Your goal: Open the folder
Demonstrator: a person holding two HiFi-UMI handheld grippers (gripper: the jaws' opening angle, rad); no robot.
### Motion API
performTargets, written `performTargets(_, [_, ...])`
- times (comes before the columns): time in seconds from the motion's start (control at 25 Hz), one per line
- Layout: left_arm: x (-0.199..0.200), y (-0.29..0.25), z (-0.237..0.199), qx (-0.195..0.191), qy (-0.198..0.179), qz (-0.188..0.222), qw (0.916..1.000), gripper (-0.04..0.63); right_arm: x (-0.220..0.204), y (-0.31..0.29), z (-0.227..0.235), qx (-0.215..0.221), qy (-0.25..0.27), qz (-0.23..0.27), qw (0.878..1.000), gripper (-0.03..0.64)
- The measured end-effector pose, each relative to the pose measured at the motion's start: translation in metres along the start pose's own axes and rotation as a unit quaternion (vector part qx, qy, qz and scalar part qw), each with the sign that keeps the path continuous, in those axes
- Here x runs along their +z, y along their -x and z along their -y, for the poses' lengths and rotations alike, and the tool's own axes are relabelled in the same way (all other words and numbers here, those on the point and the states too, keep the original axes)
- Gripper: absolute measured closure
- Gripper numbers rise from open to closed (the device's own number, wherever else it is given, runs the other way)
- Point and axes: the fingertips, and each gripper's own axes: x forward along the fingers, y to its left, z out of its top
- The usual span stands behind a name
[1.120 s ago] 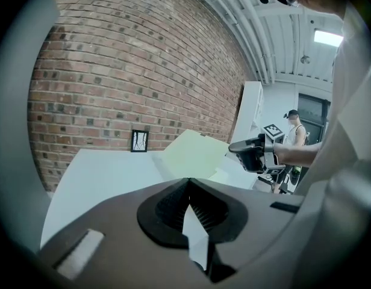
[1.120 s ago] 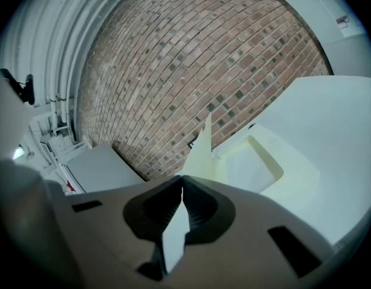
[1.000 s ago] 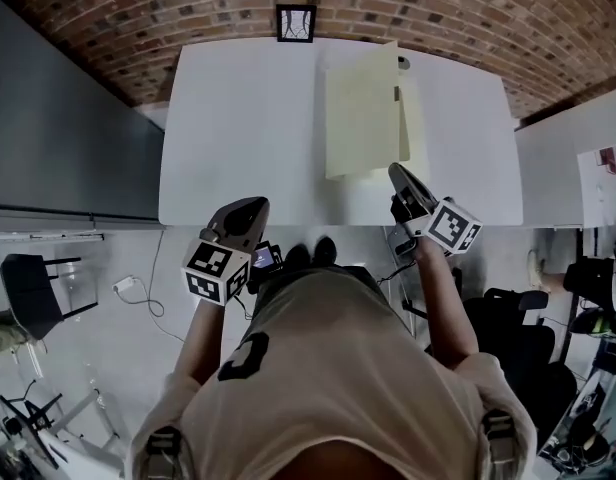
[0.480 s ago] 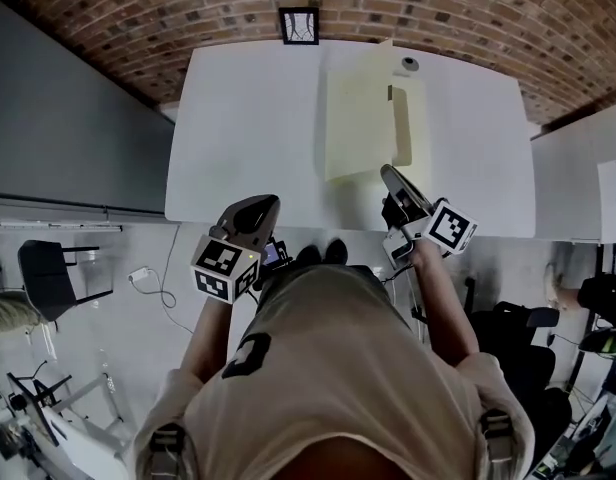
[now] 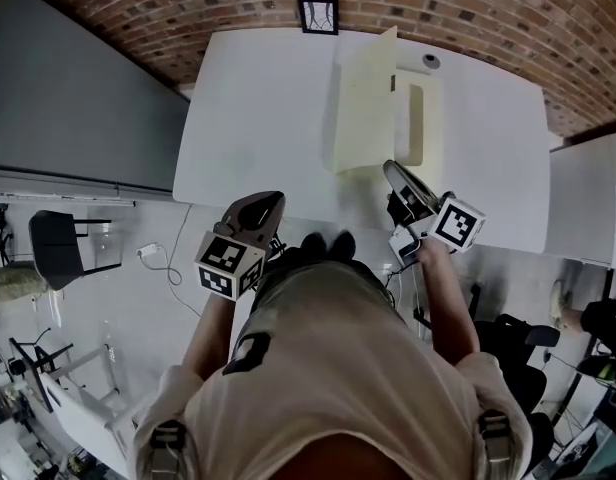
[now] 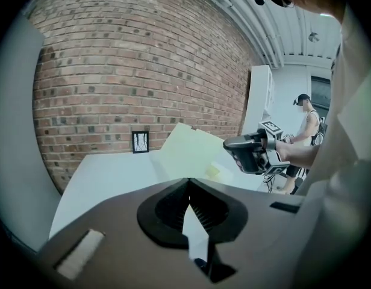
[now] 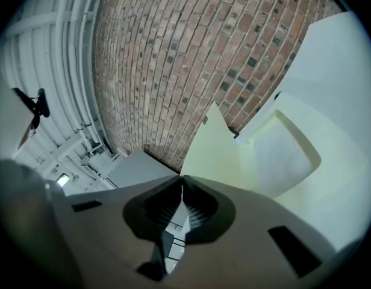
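**Head view:** Judging task approx. half done. Holding front cover of folder (image 5: 366, 108) up at a steep tilt w/ right gripper (image 5: 388, 166), jaws pinched together on cover's near corner. Baring back leaf (image 5: 423, 128) & its inside pocket. Not yet laying cover flat. Remaining, prob.: swinging cover over to the left, setting it down on bare table (image 5: 258, 118), letting go. Lying on far-right part of table, close to brick wall. Running long axis away from person, toward wall. Hinging along left edge, by the look of it, w/ free edge pointing up & right. Hanging left gripper (image 5: 276, 200) at near table edge, well apart from folder.

**Left gripper view:** Showing left jaws closed on each other, nothing between, only table visible thru the gap below tips. Seeing cover beyond as a pale slanted sheet (image 6: 191, 149), w/ right gripper (image 6: 227, 144) meeting its near corner.

**Right gripper view:** Clamping tip to tip (image 7: 182, 178) right at cover's lower edge. Rising from there as a pale triangle (image 7: 212, 149) against the bricks. Lying flat to the right: back leaf w/ pocket (image 7: 288, 155), long side heading toward wall.
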Motion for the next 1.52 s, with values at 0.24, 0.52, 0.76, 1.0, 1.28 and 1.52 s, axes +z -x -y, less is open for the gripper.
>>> performTargets(0.24, [-0.003, 0.002, -0.002, 0.006, 0.012, -0.002, 0.9999, 0.592, -0.006, -0.010, -0.009, 0.018, 0.008, -0.033, 0.999, 0.609])
performTargets(0.52, [-0.002, 0.005, -0.027, -0.001, 0.007, 0.008, 0.9999, 0.592, -0.022, -0.031, -0.018, 0.023, 0.019, -0.057, 0.998, 0.609])
performTargets(0.76, [0.001, 0.008, -0.062, -0.016, 0.013, 0.028, 0.9994, 0.592, -0.033, -0.048, -0.027, -0.007, 0.037, -0.059, 0.998, 0.609])
performTargets(1.0, [0.002, 0.009, -0.090, -0.027, 0.026, 0.043, 0.9984, 0.592, -0.049, -0.066, -0.033, -0.004, 0.036, -0.079, 0.996, 0.609])
performTargets(1.28, [-0.005, 0.016, -0.117, -0.024, 0.050, 0.046, 0.9974, 0.592, -0.066, -0.094, -0.037, -0.008, 0.038, -0.109, 0.993, 0.609])
performTargets(1.52, [-0.008, 0.024, -0.139, -0.011, 0.060, 0.048, 0.9970, 0.592, -0.077, -0.116, -0.037, -0.015, 0.062, -0.138, 0.988, 0.609])
